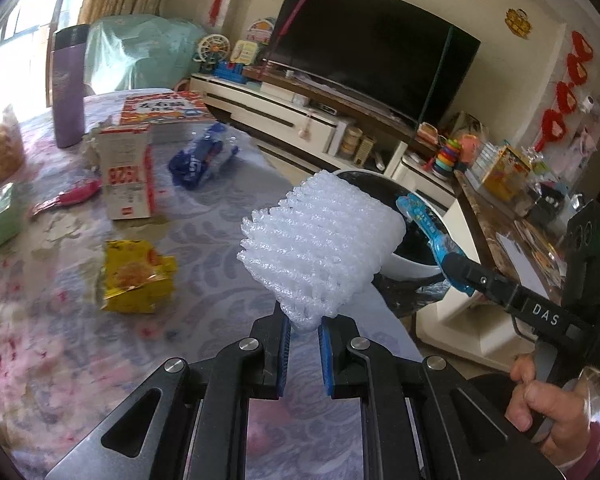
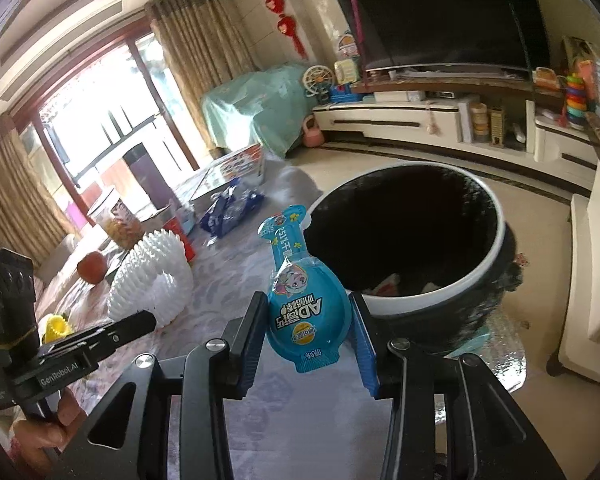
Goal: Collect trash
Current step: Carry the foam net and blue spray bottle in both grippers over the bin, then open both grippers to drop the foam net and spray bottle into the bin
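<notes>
My left gripper (image 1: 304, 330) is shut on a white foam fruit net (image 1: 316, 244) and holds it above the table's right edge; the net also shows in the right wrist view (image 2: 148, 284). My right gripper (image 2: 310, 344) is shut on a blue bottle-shaped drink pack (image 2: 300, 300), held just left of the black-lined white trash bin (image 2: 496, 240). The bin also shows behind the net in the left wrist view (image 1: 416, 268), with the blue pack (image 1: 428, 232) at its rim. The bin holds some scraps at the bottom.
On the patterned tablecloth (image 1: 204, 248) lie a yellow snack wrapper (image 1: 136, 276), a blue wrapper (image 1: 200, 160), a white and red carton (image 1: 126, 172), a pink item (image 1: 76, 196), a purple flask (image 1: 68, 88) and a book (image 1: 164, 114). A TV stand (image 2: 420, 120) lines the far wall.
</notes>
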The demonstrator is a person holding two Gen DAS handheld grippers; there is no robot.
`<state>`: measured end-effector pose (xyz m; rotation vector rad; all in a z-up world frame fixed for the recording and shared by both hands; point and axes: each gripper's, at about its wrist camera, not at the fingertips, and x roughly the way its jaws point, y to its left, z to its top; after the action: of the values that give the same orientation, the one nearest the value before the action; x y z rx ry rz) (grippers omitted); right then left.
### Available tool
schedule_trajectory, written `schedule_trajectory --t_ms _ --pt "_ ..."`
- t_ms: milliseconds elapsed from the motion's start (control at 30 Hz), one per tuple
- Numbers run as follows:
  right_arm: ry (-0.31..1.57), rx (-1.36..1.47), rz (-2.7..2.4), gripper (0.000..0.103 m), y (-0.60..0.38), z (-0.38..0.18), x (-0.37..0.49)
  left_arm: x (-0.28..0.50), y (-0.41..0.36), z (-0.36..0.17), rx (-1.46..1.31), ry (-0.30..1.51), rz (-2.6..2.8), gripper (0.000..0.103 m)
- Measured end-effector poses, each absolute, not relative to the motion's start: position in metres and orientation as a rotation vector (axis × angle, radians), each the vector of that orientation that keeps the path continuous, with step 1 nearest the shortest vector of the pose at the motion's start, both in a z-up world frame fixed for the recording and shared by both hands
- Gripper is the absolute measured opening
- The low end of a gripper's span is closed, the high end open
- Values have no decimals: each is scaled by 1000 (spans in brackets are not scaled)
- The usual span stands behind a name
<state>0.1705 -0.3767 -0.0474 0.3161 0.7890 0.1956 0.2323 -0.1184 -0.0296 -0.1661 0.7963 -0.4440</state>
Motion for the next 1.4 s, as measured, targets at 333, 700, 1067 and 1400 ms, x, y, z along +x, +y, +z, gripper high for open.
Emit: schedule_trajectory --t_ms 333,700,1067,1400 --pt "783 335 148 41 -404 -46 176 256 -152 -31 -131 798 -488 11" --pt "788 351 116 41 -428 -49 194 290 -188 -34 -91 804 -517 11" --pt "796 363 97 41 -447 -54 213 320 -217 -37 -69 827 -529 11" --pt "812 357 82 41 -457 -61 227 343 -246 -41 -35 855 -533 12"
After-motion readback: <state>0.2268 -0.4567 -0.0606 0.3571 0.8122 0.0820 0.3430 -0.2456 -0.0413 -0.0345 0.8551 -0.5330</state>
